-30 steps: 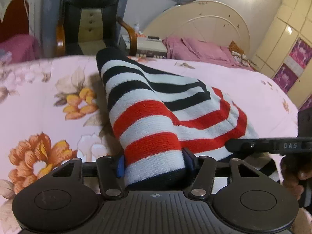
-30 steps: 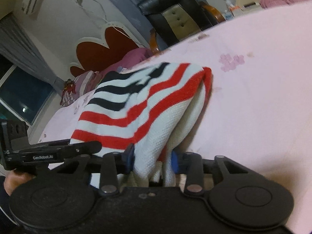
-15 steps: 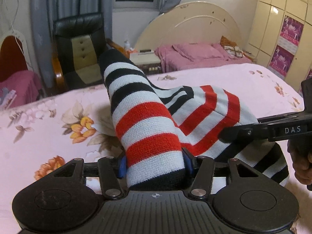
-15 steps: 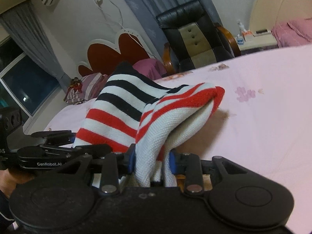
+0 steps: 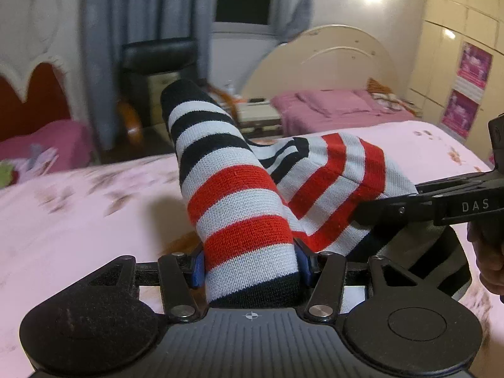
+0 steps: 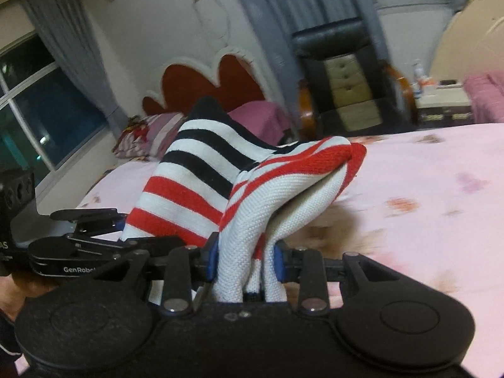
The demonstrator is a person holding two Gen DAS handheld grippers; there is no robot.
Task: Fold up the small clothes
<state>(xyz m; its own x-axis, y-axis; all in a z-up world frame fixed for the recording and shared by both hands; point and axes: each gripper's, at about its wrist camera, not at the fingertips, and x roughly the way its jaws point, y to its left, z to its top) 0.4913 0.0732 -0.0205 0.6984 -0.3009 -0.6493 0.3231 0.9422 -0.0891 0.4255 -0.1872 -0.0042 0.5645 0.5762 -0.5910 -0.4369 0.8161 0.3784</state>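
Knitted red-white-black striped garment (image 5: 252, 208) clamped by both left gripper (image 5: 250, 263) and right gripper (image 6: 245, 260); fingertips buried in cloth, bed blurred at 9 o'clock.

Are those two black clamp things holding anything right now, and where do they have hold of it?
Yes. Both grip one striped knit garment: the left tool clamps a black-edged end, the right tool pinches bunched white fabric at another edge.

The left gripper (image 5: 250, 264) hides the sweater's (image 5: 239, 195) lower edge, and the right gripper (image 5: 371, 212) runs off the picture's right side; in the right view the sweater (image 6: 201, 182) covers part of the bed (image 6: 425, 189); the chair (image 6: 343, 72) and curtains (image 5: 138, 31) are smeared by motion blur.
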